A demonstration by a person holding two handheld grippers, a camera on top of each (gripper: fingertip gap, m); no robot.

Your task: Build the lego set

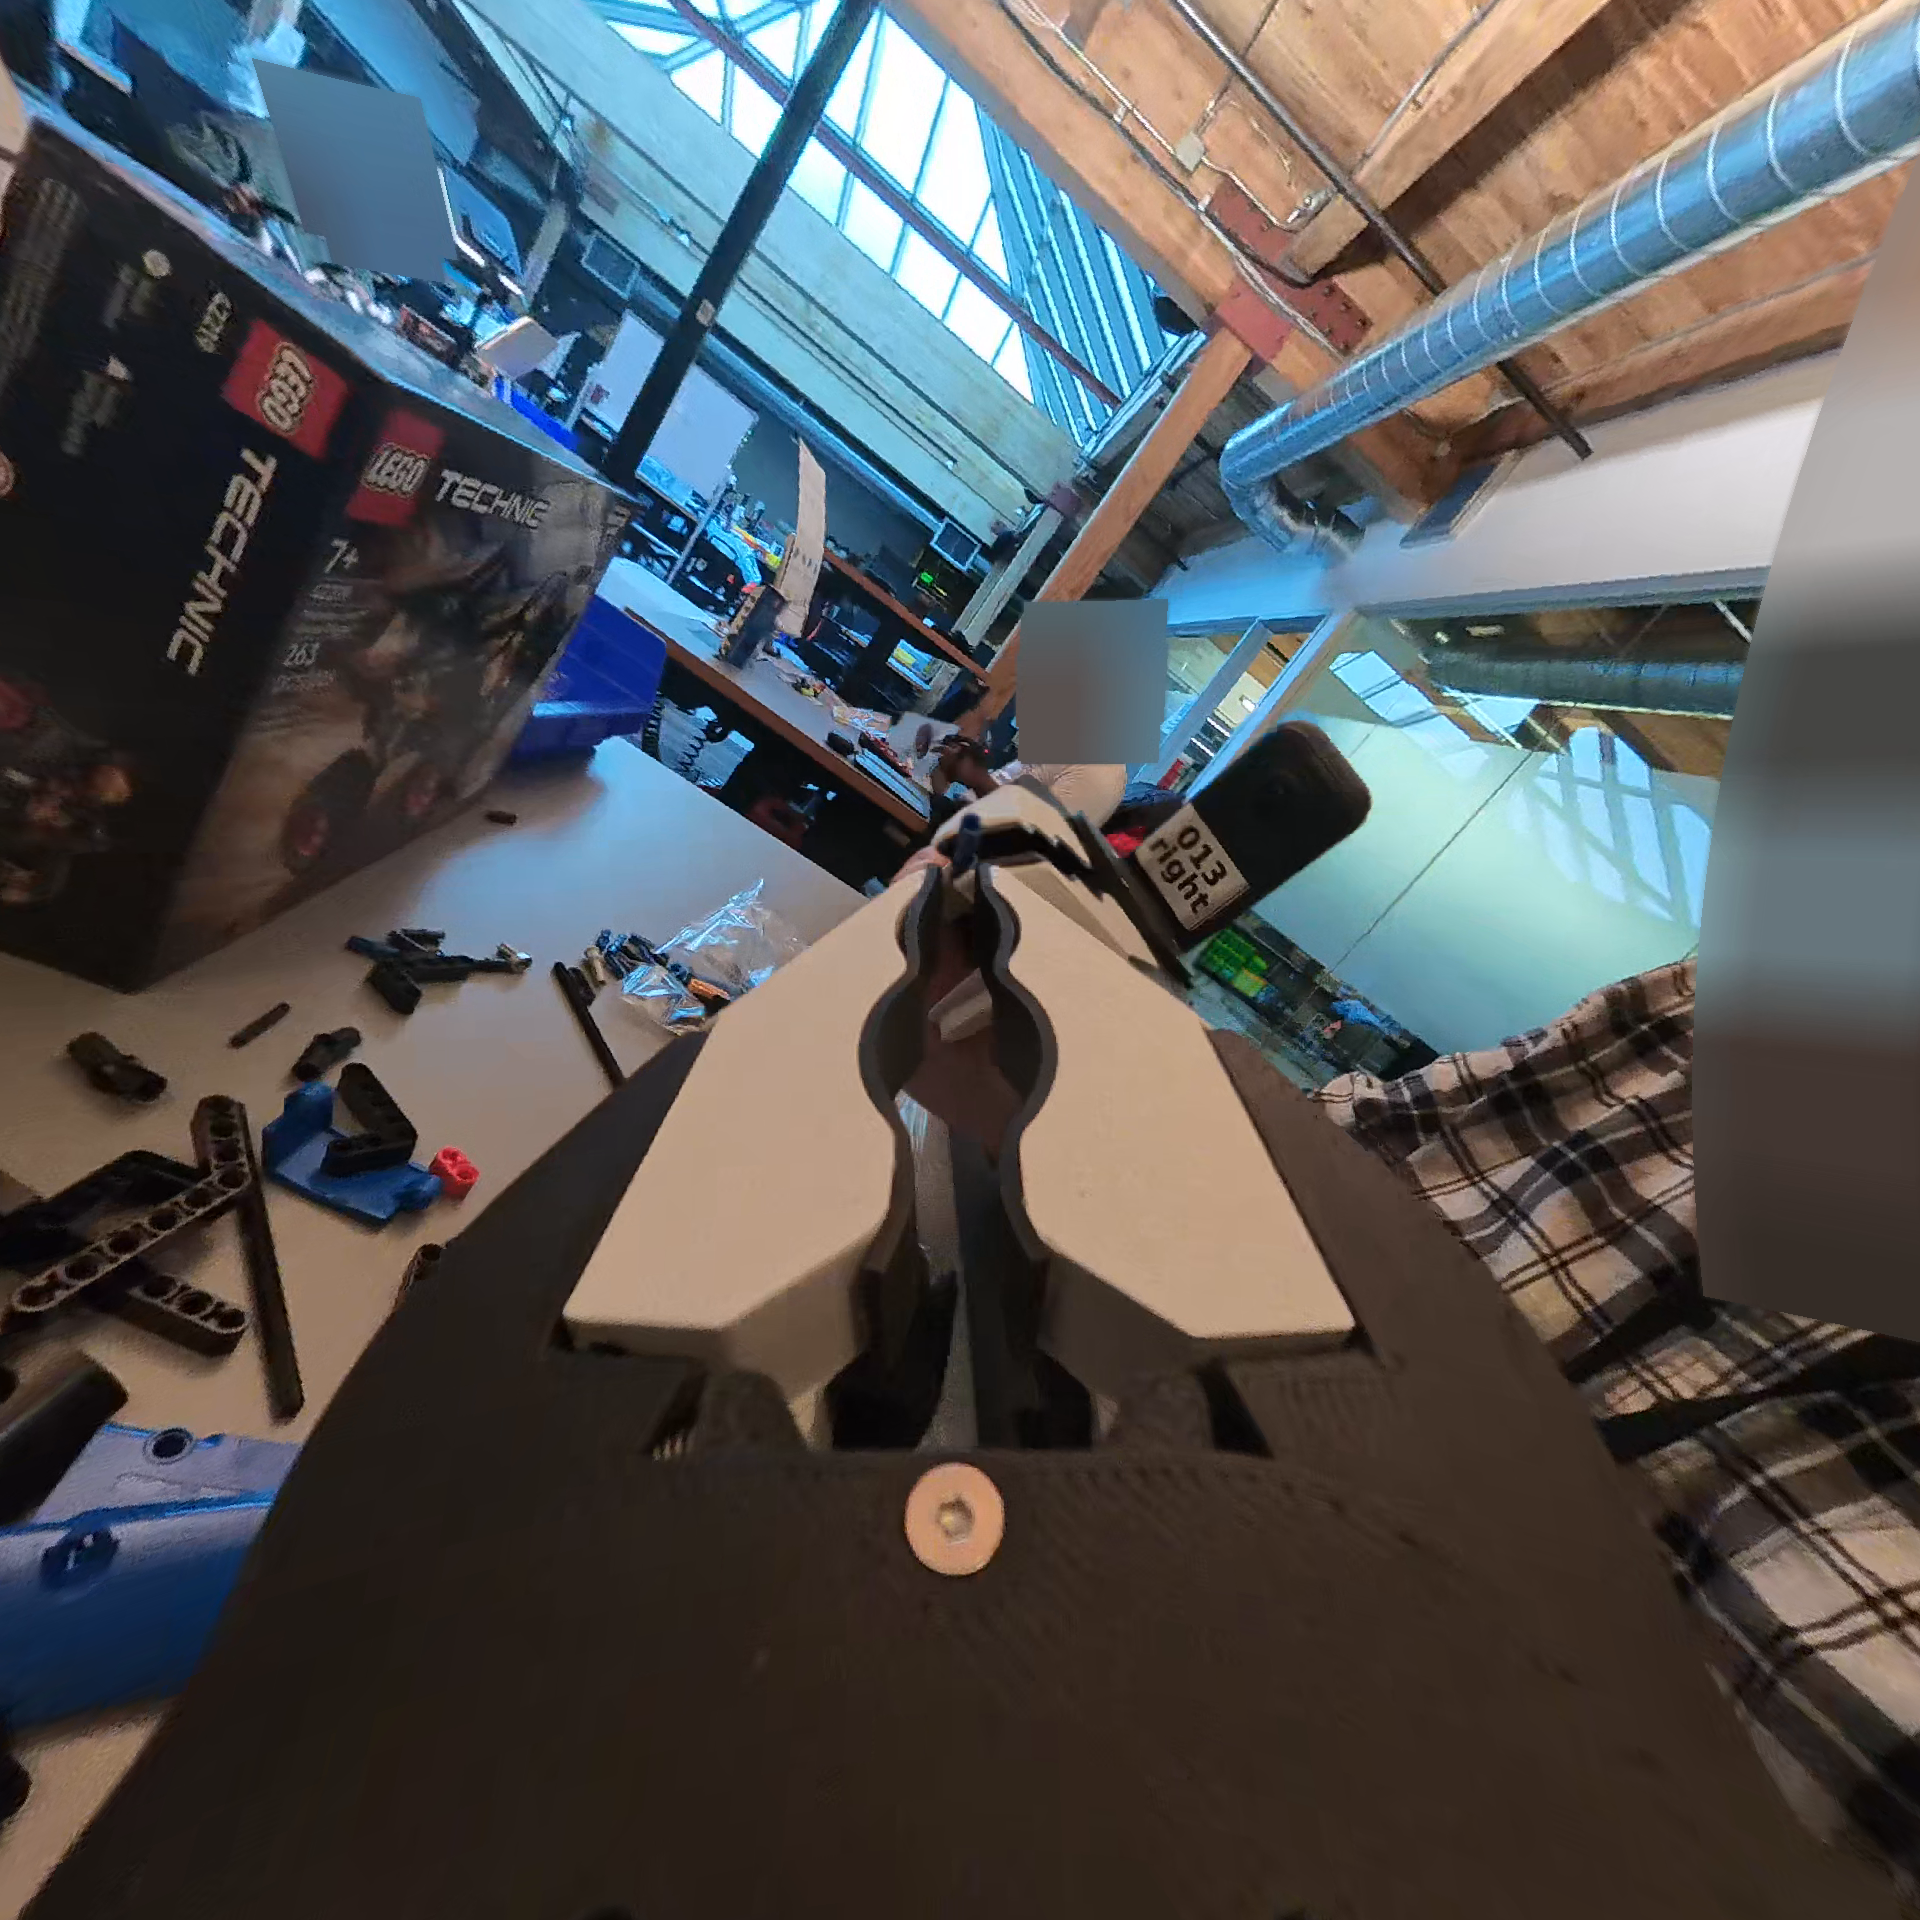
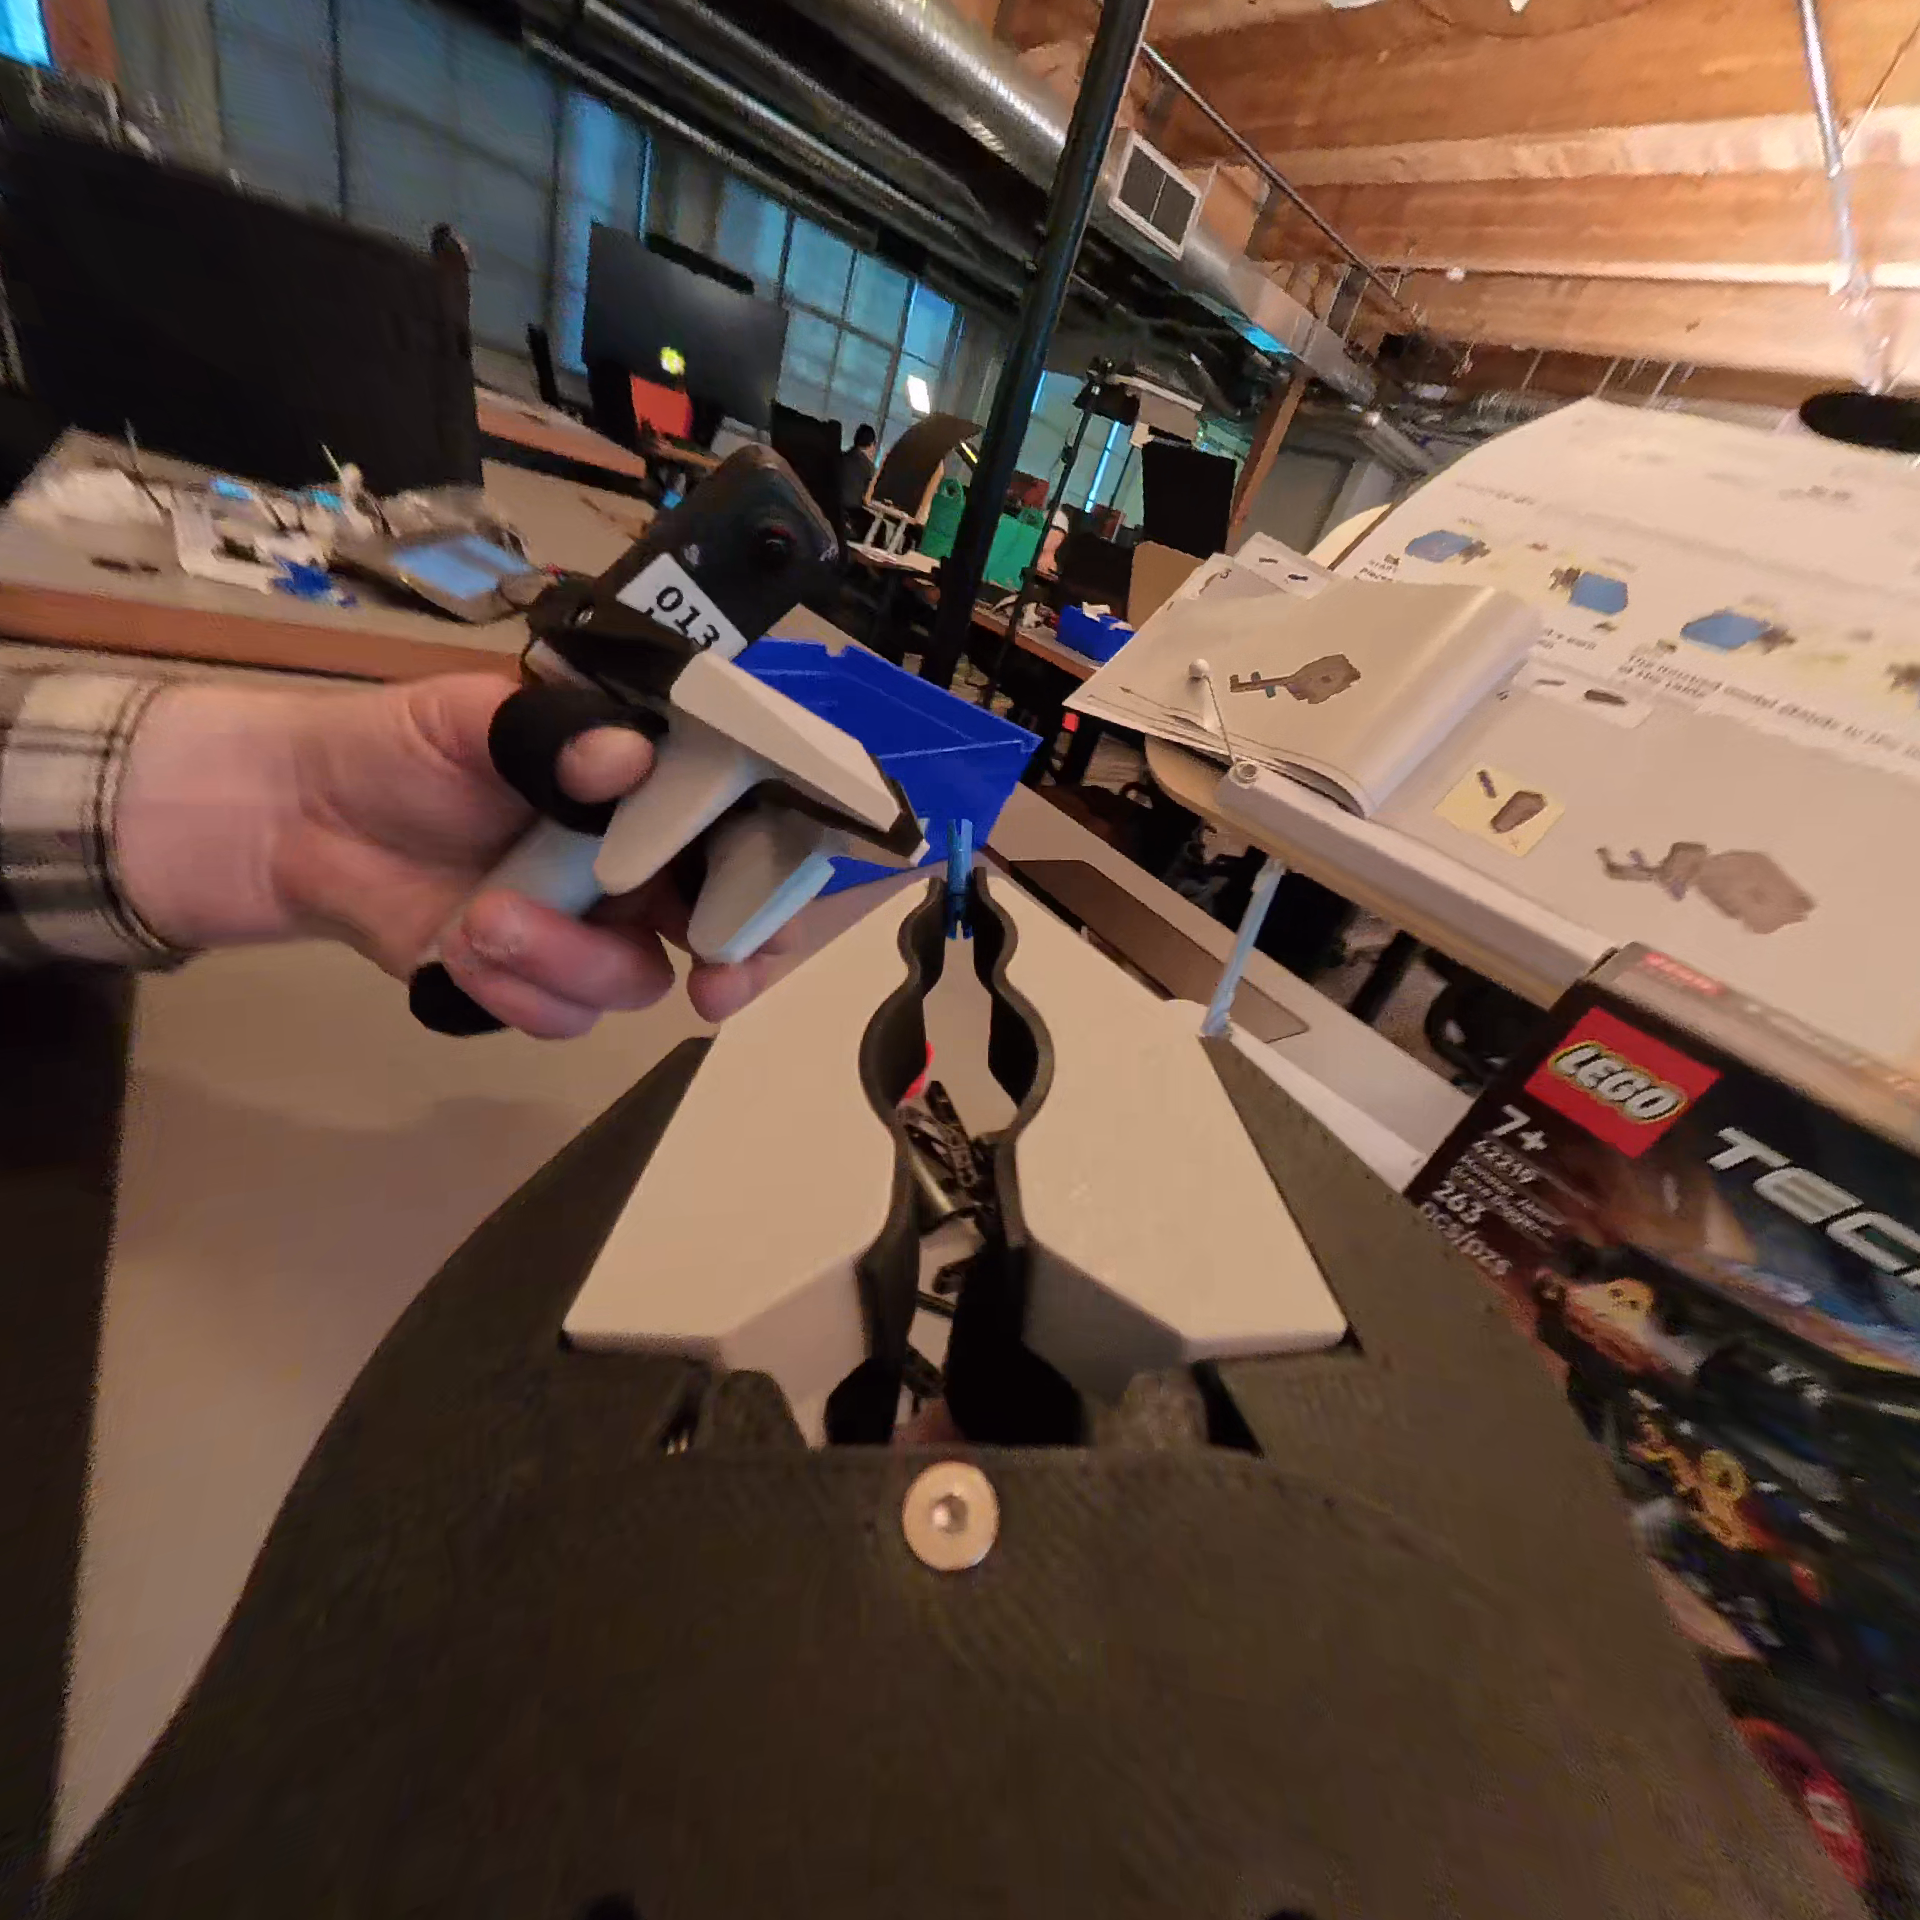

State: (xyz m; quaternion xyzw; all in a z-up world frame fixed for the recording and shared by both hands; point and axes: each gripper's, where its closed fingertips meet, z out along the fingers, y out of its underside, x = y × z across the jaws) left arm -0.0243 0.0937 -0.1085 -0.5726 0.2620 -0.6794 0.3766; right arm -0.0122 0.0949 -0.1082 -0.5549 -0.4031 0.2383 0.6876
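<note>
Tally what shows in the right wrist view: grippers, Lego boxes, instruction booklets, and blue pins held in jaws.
Grippers: 2, left gripper and right gripper
Lego box: 1
Instruction booklet: 1
Blue pin: 1
Total: 5

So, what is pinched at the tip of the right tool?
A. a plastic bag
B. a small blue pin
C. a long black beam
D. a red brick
B: in the right wrist view the right tool is closed on a small blue pin at its tip.
</note>
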